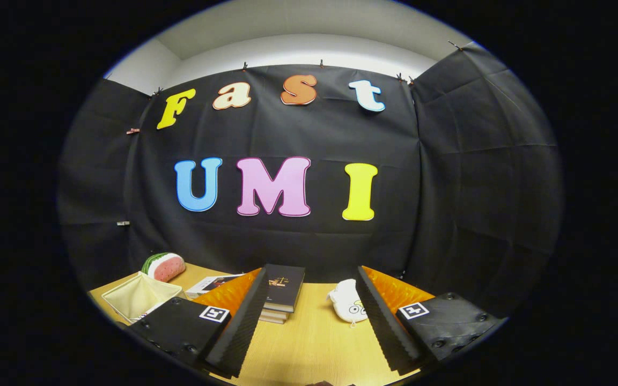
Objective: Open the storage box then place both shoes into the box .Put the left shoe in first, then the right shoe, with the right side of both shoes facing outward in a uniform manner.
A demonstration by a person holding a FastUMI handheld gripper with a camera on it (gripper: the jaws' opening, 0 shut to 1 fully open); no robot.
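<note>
gripper view | we see one claw [309,321], fingers spread wide, gripping nothing | one stack of books [283,292] and one white pouch [347,306] just ahead on the counter [309,338] | one watermelon cushion [164,266], one cloth basket [140,295] beyond the left finger | shoes, storage box: cannot tell where

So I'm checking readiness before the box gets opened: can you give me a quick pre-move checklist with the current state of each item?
1. Hand-held gripper fingers open, holding nothing: ok.
2. Storage box located: cannot tell.
3. Both shoes located: cannot tell.
4. Table bare between the fingers: ok.
5. Stack of books and white soft toy lie just ahead of the fingers, untouched: ok.
6. Cream fabric basket and watermelon toy off to the side: ok.
</note>
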